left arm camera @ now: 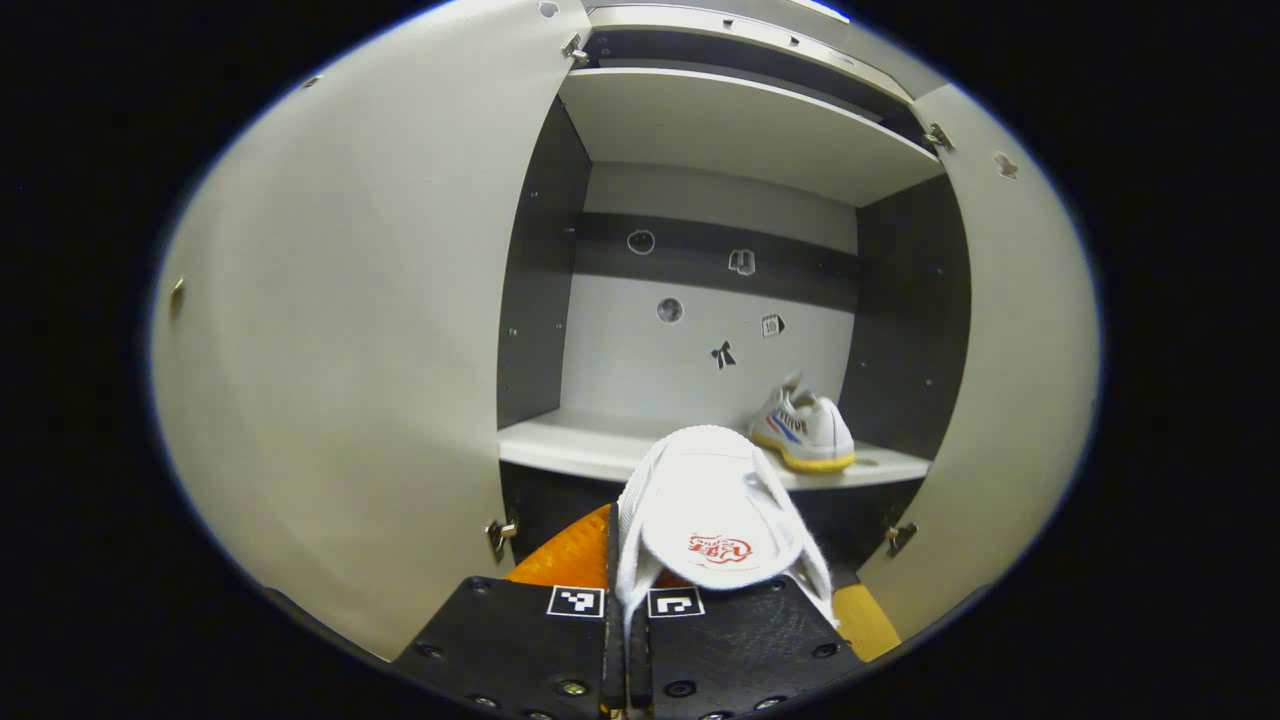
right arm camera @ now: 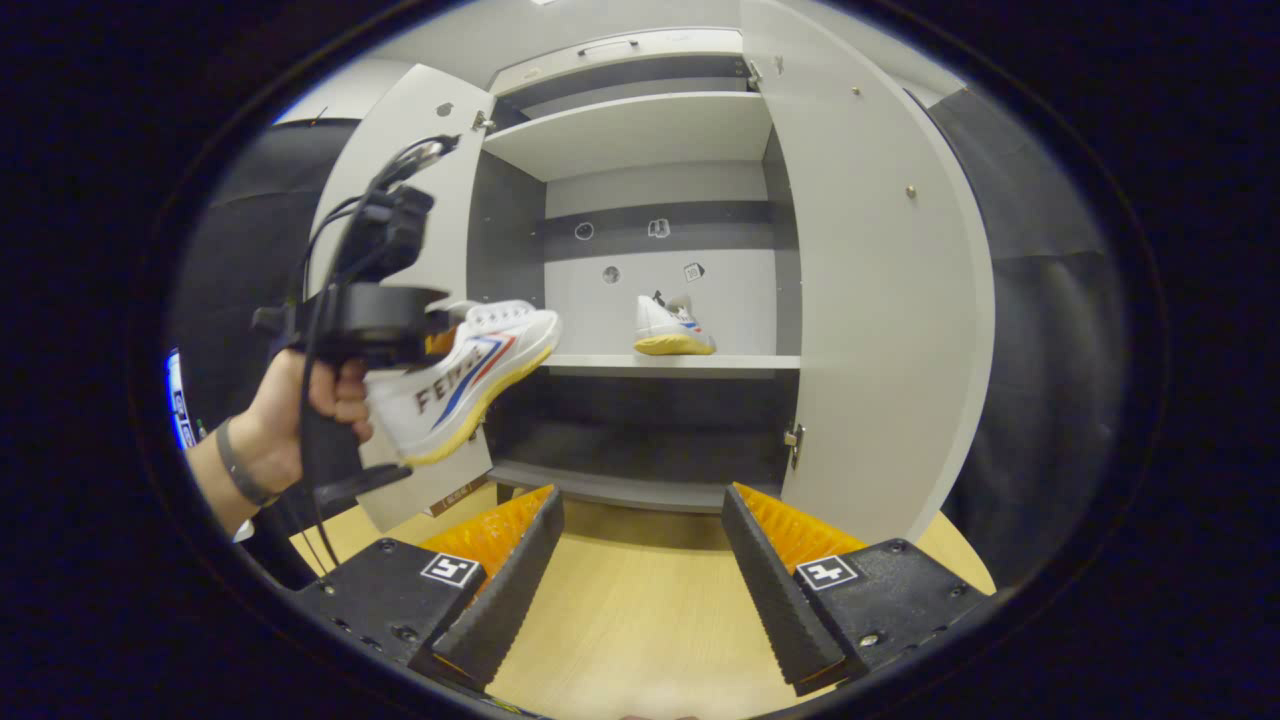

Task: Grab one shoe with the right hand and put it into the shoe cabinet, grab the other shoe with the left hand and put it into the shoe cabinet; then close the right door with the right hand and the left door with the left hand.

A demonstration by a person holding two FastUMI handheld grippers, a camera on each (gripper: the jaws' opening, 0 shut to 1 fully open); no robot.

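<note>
Pinching the second shoe [right arm camera: 470,370] by its heel, the left claw [left arm camera: 628,610] holds it toe-forward toward the cabinet shelf [left arm camera: 580,445]; the first shoe [left arm camera: 806,432] already stands near that shelf's right end; the right claw [right arm camera: 640,570] is spread and holds nothing, probably waiting for the right door [right arm camera: 880,300].

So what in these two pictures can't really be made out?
- Left gripper view: the held shoe shows just its heel end; its toe points away, behind the heel.
- Left gripper view: the small stickers on the shoe cabinet back wall are too small to identify.
- Right gripper view: the left hand-held gripper fingertips are hidden behind its own body.
</note>
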